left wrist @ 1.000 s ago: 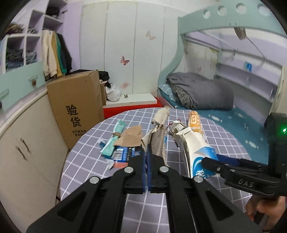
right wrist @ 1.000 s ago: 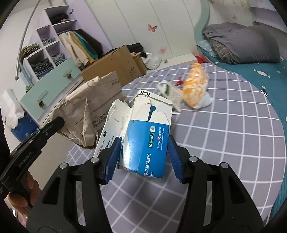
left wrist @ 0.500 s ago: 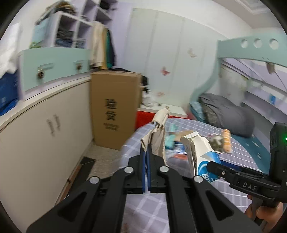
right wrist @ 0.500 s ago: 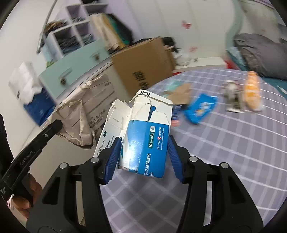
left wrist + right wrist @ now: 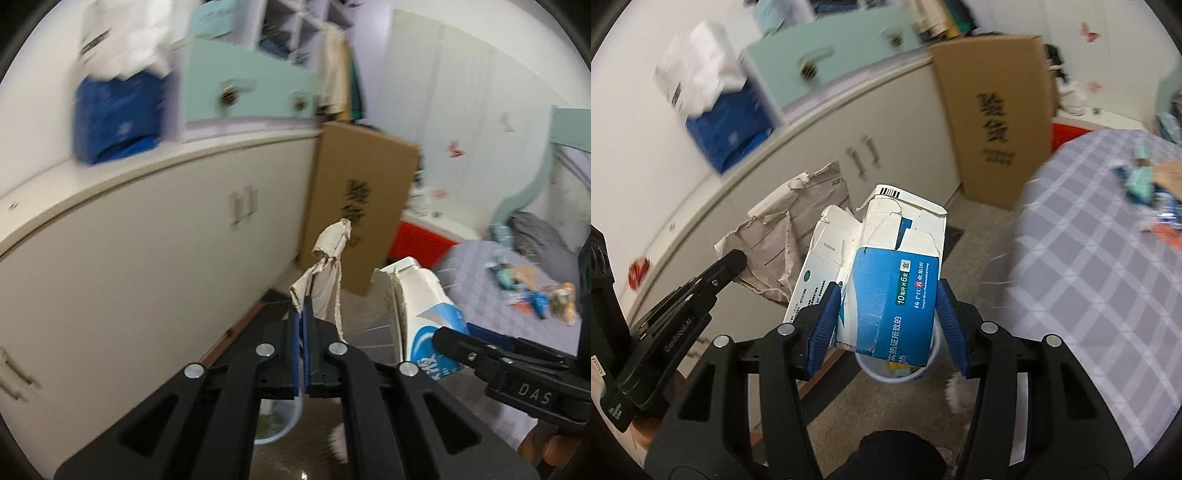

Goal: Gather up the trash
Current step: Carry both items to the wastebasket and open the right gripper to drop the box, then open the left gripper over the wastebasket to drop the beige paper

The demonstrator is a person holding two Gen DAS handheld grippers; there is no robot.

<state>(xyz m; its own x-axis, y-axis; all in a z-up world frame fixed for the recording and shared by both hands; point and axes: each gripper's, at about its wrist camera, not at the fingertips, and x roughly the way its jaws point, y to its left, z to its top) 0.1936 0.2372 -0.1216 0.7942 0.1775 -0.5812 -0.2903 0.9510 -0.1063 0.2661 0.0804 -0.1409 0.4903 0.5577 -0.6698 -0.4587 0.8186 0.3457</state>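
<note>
— What have you got in each hand right now?

— My left gripper (image 5: 303,325) is pinched fully together on a torn piece of beige paper (image 5: 327,273); the paper stands up out of the blue pads, crumpled at the top. From my right camera the same paper (image 5: 786,236) shows as a ripped envelope-like sheet with printed lines, hanging off the tip of that gripper (image 5: 737,258).

— And the right?

— My right gripper (image 5: 886,317) sits about half spread, its blue pads (image 5: 823,321) pressed on both sides of a torn blue-and-white medicine box (image 5: 890,280). The box (image 5: 424,314) is ripped open at the top, with a barcode flap sticking up.

— Where are you holding them?

— Off the edge of the checked table (image 5: 1100,280), over the floor beside the cream cabinet (image 5: 129,266). Straight under the box there is a white bin (image 5: 897,373) with some scraps inside; my left camera catches its rim (image 5: 280,424) just below my fingers.

— Anything left on the table?

— Yes, several wrappers (image 5: 535,295) lie there in a loose cluster, blue and orange ones among them, too blurred to tell apart. A tall cardboard box (image 5: 997,110) stands against the cabinet beyond the table
</note>
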